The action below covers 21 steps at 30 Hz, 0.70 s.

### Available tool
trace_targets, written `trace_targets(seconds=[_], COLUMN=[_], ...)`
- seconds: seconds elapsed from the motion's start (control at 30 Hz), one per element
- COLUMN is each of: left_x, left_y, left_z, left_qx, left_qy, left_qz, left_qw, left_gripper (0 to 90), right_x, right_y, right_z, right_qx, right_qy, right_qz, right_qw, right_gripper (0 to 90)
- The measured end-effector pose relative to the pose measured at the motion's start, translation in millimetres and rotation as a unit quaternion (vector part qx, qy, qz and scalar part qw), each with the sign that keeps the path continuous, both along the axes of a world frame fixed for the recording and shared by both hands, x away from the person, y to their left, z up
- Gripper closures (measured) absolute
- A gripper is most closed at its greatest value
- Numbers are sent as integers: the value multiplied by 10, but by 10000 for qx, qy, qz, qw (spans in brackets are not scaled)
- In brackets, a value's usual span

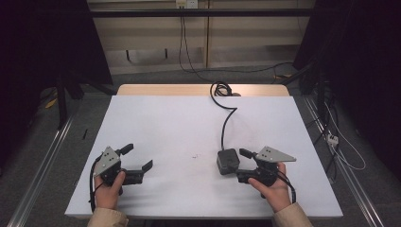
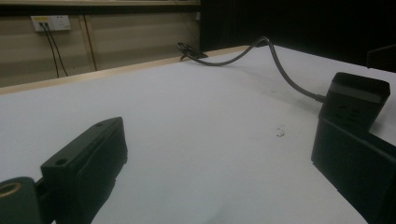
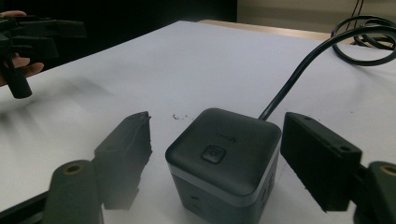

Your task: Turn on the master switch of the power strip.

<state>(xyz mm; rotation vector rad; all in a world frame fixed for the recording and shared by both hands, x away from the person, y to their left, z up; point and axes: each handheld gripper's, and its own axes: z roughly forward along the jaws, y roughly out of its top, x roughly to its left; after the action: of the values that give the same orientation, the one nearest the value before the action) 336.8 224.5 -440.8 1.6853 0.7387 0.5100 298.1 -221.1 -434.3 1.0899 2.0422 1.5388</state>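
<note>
A dark grey cube-shaped power block (image 1: 228,161) with a button on top (image 3: 214,154) stands on the white table (image 1: 179,123) at the front right. Its black cable (image 1: 226,123) runs to the far edge. My right gripper (image 1: 242,164) lies level, with its jaws on either side of the block (image 3: 224,163). A gap shows on each side, so the jaws stand open around it. My left gripper (image 1: 138,157) rests at the front left, open with nothing between its jaws (image 2: 219,158). From there the block (image 2: 357,100) stands beyond the right jaw.
The cable ends in a coil (image 1: 221,89) at the table's wooden far edge. A small dark speck (image 1: 194,156) marks the table between the grippers. Metal rails (image 1: 42,165) run along both sides, and loose cables (image 1: 340,146) lie on the floor at the right.
</note>
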Motion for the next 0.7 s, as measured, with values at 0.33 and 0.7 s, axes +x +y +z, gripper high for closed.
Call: trace_targets(seconds=[0.33,0.7], left_x=[-6,-15], left_y=[15,27], left_z=[4,3], left_qx=[-22,-1], left_qy=[10,1], left_qz=[28,13], left_qw=[10000,10000], left_gripper=[32,32], right_x=[-2,-16], right_y=[-76,-132], right_z=[-3,-46], right_qx=[17,-59], right_qy=[-4,-16], right_qz=[-3,51], right_qw=[10000,10000], right_gripper=[138,89])
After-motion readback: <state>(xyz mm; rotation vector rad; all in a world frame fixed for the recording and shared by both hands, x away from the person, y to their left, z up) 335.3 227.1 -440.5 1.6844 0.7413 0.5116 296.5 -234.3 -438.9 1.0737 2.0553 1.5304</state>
